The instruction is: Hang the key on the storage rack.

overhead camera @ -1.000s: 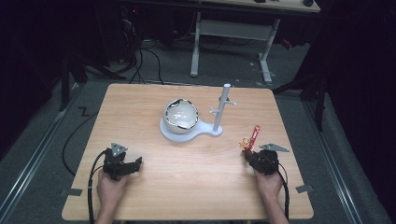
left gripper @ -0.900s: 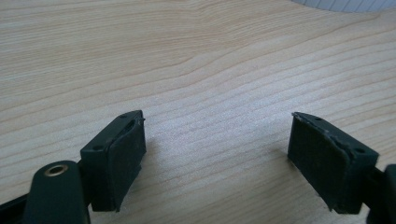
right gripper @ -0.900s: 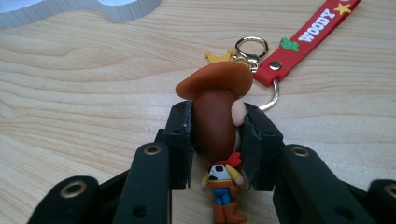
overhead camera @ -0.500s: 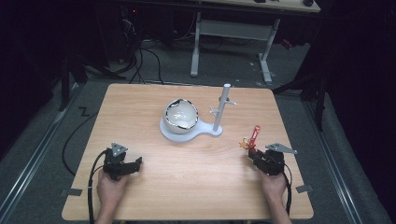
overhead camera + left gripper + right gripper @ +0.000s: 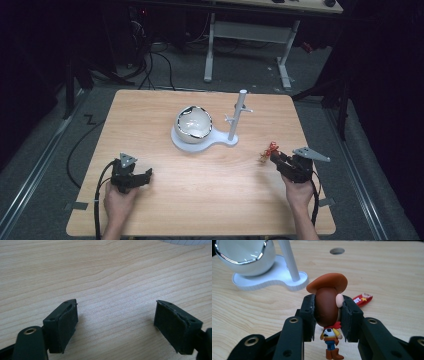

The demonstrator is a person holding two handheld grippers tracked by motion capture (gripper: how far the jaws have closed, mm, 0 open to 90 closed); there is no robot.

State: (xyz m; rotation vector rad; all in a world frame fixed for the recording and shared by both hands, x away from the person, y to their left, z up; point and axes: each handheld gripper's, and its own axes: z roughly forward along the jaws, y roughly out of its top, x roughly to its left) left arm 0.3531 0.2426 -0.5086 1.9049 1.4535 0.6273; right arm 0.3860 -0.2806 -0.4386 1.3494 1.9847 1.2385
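Note:
My right gripper (image 5: 327, 315) is shut on the head of a small cowboy figurine (image 5: 327, 305) with a brown hat, yellow shirt and blue trousers. The figurine hangs upright between the jaws, its boots toward the table. A red tag (image 5: 362, 299) attached to it lies on the wood behind. In the high view the right gripper (image 5: 274, 157) sits at the table's right side with the figurine (image 5: 263, 157) at its tip. My left gripper (image 5: 145, 175) rests at the near left, jaws open over bare wood (image 5: 115, 322).
A white stand (image 5: 220, 142) at the table's middle carries a shiny white bowl (image 5: 194, 122) and an upright post (image 5: 238, 115) with short pegs. From the right gripper, the bowl (image 5: 244, 257) and post (image 5: 289, 260) lie ahead to the left. A desk frame stands beyond the table.
My right hand has drifted slightly to the right with the figurine still held. The left hand and its gripper have stayed put.

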